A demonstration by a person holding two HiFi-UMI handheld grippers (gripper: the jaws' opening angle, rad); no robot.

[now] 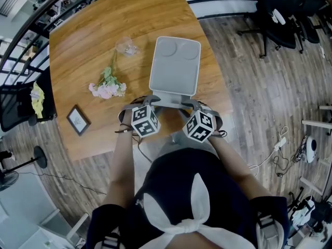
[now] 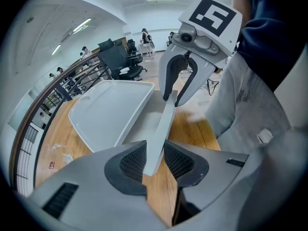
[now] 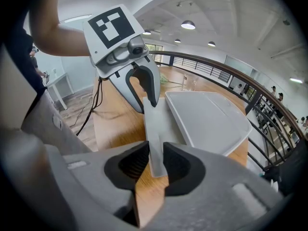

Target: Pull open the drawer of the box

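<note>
A pale grey box (image 1: pixel 174 66) lies on the wooden table (image 1: pixel 88 45), its drawer drawn out a little toward me. The drawer's front panel (image 1: pixel 171 104) runs between my two grippers. My left gripper (image 1: pixel 150 100) grips the panel's left end; in the left gripper view its pads (image 2: pixel 132 161) press on the panel (image 2: pixel 163 121), with the box lid (image 2: pixel 110 112) beyond. My right gripper (image 1: pixel 190 105) grips the right end, and in the right gripper view the panel (image 3: pixel 153 129) sits pinched between the pads (image 3: pixel 175 165). Each gripper shows at the panel's far end in the other's view.
Pink flowers (image 1: pixel 107 87), a small picture frame (image 1: pixel 78 120) and a clear crumpled wrapper (image 1: pixel 126 47) lie left of the box. The table's near edge runs just under my grippers. Office chairs (image 1: pixel 282 9) and floor cables (image 1: pixel 275 154) are off to the right.
</note>
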